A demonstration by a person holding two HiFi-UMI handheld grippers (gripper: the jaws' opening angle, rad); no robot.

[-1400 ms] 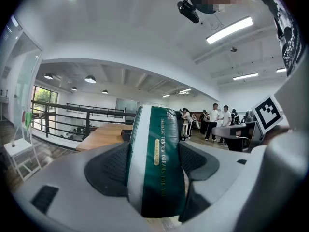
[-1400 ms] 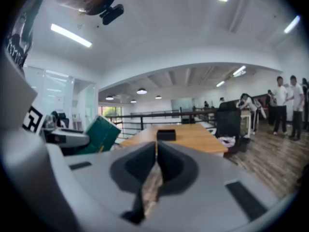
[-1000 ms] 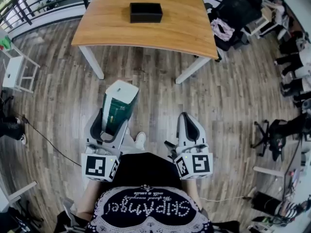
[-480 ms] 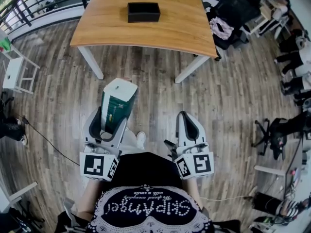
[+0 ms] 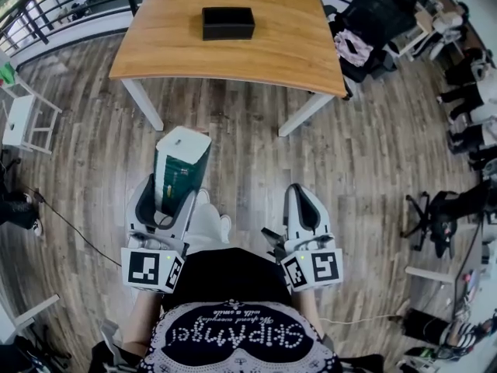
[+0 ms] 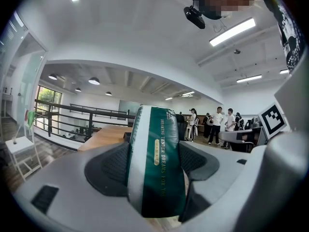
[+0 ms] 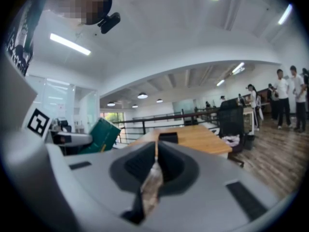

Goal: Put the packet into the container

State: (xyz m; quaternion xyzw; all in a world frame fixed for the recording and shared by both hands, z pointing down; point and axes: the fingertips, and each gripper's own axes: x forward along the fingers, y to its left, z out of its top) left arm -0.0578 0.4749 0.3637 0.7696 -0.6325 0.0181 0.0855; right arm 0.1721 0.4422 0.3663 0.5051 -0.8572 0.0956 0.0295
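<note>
Covering the scene is a grey-brown wood-plank floor point(image 5: 373, 154). At the far side stands a smooth, pale wooden tabletop point(image 5: 287, 37) on white legs. The left tongs point(image 5: 165, 199), grey moulded plastic with dark textured pads, are clenched on the soft dark-green and white packet point(image 5: 180, 165). It juts out beyond the jaws over the floor, well short of the tabletop. In the left gripper view, gold capitals down the packet's green face read "TENDER DREAMS FOR YOU". The right tongs point(image 5: 304, 208), of the same grey plastic, are pressed together with nothing between them. The small, matte black rectangular container point(image 5: 228, 22) sits open-topped on the tabletop's far middle, well apart from the packet.
</note>
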